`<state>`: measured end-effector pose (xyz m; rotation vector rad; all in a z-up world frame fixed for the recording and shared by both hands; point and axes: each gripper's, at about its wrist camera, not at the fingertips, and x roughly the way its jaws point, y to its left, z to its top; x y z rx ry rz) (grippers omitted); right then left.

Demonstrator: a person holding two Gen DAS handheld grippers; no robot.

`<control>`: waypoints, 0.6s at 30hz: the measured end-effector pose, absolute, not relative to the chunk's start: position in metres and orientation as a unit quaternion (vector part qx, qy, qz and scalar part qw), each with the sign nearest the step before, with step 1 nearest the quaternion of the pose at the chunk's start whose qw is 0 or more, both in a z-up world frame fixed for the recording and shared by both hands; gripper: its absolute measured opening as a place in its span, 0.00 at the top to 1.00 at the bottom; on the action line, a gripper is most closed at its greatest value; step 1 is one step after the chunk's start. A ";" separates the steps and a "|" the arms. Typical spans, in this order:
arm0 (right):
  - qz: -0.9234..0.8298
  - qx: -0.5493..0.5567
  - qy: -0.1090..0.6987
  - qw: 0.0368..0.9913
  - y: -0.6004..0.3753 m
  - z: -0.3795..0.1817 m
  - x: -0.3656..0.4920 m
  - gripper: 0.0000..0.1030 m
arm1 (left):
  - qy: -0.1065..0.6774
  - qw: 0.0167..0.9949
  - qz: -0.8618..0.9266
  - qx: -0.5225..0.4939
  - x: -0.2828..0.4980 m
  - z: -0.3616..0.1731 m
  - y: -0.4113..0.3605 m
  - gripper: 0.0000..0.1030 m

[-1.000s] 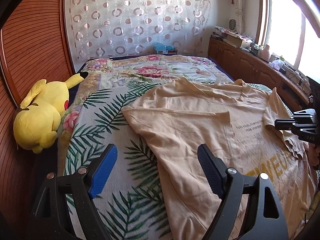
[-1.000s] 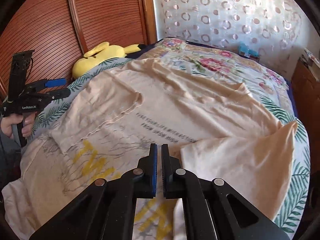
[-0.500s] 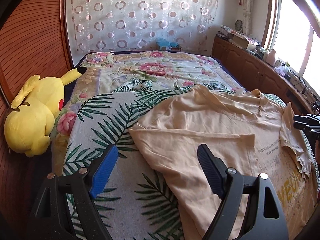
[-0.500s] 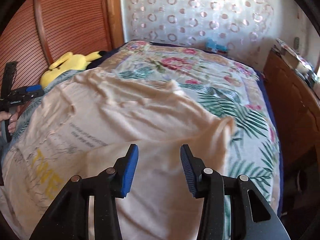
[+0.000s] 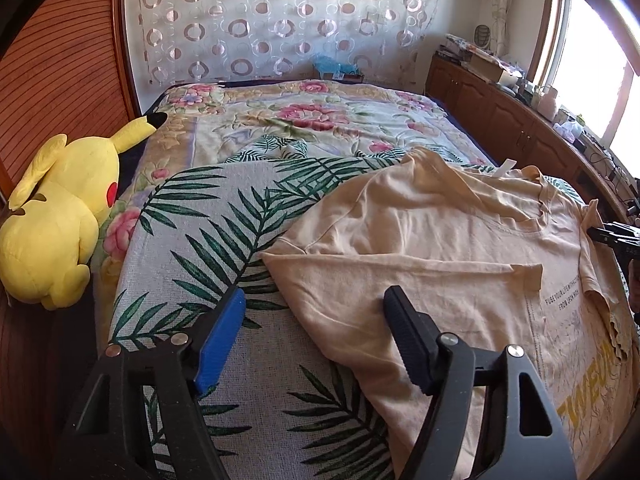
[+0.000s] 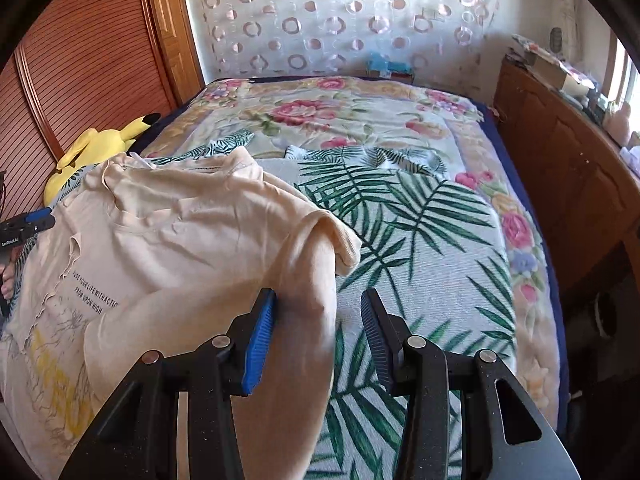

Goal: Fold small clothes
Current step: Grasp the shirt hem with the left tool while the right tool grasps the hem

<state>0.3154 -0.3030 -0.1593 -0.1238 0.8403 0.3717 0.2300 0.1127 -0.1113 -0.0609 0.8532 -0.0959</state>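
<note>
Sunlit bedroom: ribbed wooden wardrobe [image 5: 60, 80], sheer curtain [image 5: 280, 20] with ring pattern, low wooden cabinets [image 5: 512, 116] under the window. Bed [image 5: 304, 120] under a plush floral blanket, overlaid by a coarse woven throw [image 5: 208, 240] printed with green palm fronds. Soft yellow plush [image 5: 56, 216] slumped at the bed's edge by the wardrobe.

Beige cotton tee [image 5: 440, 248], rumpled, spread on the throw, dark small print and yellow lettering face up, one sleeve folded in across the chest.

Left gripper [image 5: 312, 340] low over the tee's side edge, jaws wide but closing, pads clear of the cloth. Right gripper [image 6: 316, 336] half open, fabric bulging between the jaws, blue pad [image 6: 260, 344] against it, other pad clear.

Against a second ago: right jaws parted from fully shut; folded sleeve now hanging looser over the throw; left gripper lower and nearer the tee's edge.
</note>
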 end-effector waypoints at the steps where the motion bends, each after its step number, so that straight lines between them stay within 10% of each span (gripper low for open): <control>1: 0.179 -0.063 0.400 0.897 -0.305 -0.156 0.319 0.56 | 0.414 0.909 -0.046 -0.030 0.231 -0.111 0.113 0.29; 12: 0.174 -0.082 0.377 0.906 -0.300 -0.170 0.334 0.55 | 0.420 0.906 -0.044 -0.015 0.234 -0.113 0.108 0.31; 18: 0.175 -0.082 0.376 0.906 -0.300 -0.172 0.333 0.55 | 0.422 0.904 -0.056 -0.040 0.247 -0.109 0.113 0.52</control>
